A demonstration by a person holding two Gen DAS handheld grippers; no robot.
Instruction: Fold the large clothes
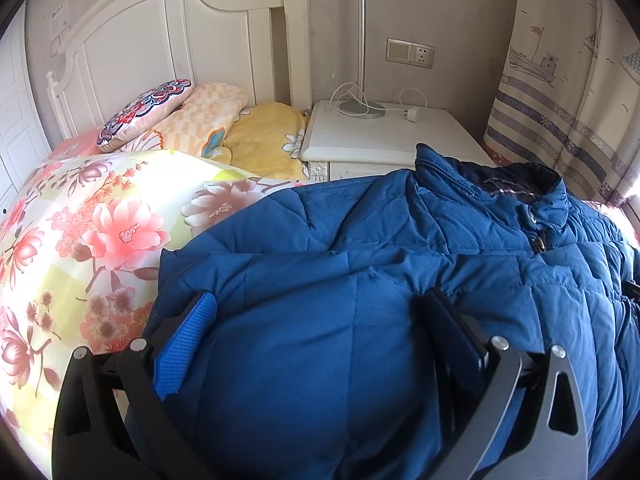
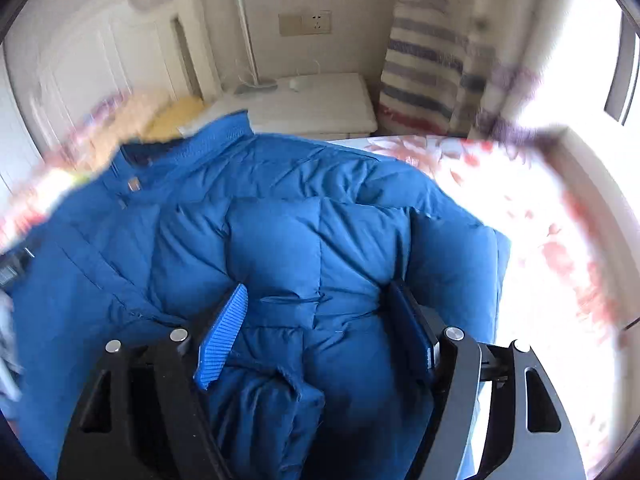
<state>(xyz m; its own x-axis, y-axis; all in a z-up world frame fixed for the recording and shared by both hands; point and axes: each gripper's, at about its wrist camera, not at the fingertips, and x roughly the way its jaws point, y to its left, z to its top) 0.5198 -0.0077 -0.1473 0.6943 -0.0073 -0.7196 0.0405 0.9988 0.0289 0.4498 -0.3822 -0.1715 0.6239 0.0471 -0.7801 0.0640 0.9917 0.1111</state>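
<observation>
Left wrist: unlabelled blue jacket [image 1: 360,280].

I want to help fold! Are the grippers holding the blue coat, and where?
Neither seems to grip it. The left gripper and right gripper both stand open over the blue coat, with its fabric bulging between their pads.

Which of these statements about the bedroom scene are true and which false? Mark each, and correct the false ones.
1. The jacket on the bed is blue. True.
2. A lamp base stands on the bedside cabinet. True.
3. The left gripper is shut tight. False: its jaws stand wide apart over the jacket.
4. The bedcover is plain grey. False: it is floral, pink and yellow.
5. The right gripper is open. True.
</observation>
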